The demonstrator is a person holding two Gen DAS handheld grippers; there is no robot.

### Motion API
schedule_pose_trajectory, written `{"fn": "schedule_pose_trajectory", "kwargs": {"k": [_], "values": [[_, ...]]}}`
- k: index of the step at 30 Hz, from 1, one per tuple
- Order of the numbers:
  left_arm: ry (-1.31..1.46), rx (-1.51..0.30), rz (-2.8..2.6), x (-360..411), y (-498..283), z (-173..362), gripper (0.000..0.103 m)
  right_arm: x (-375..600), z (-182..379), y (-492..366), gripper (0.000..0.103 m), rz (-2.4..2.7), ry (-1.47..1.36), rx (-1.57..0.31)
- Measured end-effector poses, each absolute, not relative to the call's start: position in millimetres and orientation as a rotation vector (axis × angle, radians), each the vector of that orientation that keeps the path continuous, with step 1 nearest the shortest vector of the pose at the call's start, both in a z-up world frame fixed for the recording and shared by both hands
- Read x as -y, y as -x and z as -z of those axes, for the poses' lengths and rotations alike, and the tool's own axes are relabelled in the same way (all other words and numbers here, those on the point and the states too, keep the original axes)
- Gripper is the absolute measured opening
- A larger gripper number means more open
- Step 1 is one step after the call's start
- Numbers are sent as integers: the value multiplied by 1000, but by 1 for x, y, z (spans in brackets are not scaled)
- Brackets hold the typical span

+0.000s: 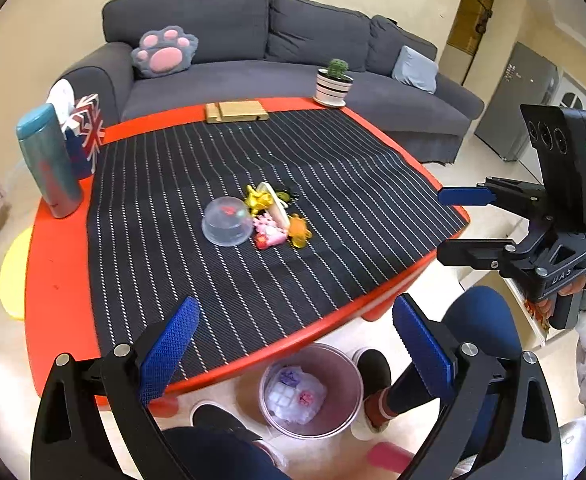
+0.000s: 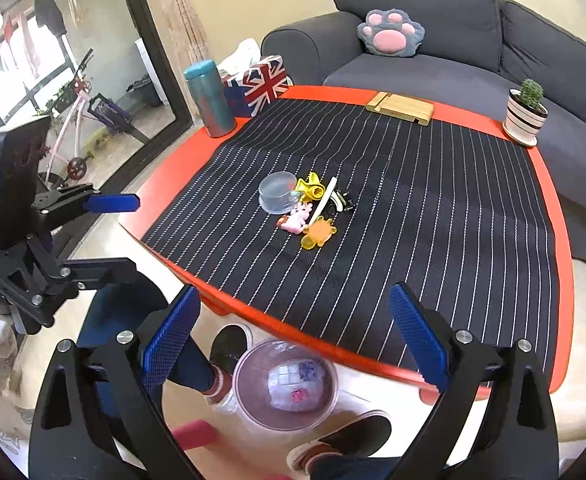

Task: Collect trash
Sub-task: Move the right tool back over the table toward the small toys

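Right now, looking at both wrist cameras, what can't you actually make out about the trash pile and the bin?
- Trash pile, both views: pieces overlap and look small, so the count is unclear.
- Clear plastic cup: contents blurred behind its wall.
- Bin, left wrist view: the table edge cuts off its far rim.
- Wrappers in the bin: too blurred to identify.
- Pink object, bottom edge: blurred, unidentifiable.

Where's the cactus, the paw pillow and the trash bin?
cactus (image 1: 337, 67): left wrist view, on its green top.
paw pillow (image 1: 165, 52): left wrist view, on the big pink pad.
trash bin (image 2: 249, 364): right wrist view, on its rim.
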State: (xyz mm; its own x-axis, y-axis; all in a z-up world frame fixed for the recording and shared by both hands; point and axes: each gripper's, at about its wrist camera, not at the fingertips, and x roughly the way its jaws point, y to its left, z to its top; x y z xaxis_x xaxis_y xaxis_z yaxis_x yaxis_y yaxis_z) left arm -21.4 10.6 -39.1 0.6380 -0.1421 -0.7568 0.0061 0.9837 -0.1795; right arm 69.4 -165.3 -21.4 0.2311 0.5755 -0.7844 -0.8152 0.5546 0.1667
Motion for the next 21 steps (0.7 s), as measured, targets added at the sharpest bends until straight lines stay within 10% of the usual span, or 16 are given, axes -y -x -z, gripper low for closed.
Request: {"fn": "schedule_pose_trajectory", "kwargs": {"k": [21], "values": [[194, -898, 18, -50, -9, 52, 94, 81, 74, -130, 94, -1041, 539, -1028]]}}
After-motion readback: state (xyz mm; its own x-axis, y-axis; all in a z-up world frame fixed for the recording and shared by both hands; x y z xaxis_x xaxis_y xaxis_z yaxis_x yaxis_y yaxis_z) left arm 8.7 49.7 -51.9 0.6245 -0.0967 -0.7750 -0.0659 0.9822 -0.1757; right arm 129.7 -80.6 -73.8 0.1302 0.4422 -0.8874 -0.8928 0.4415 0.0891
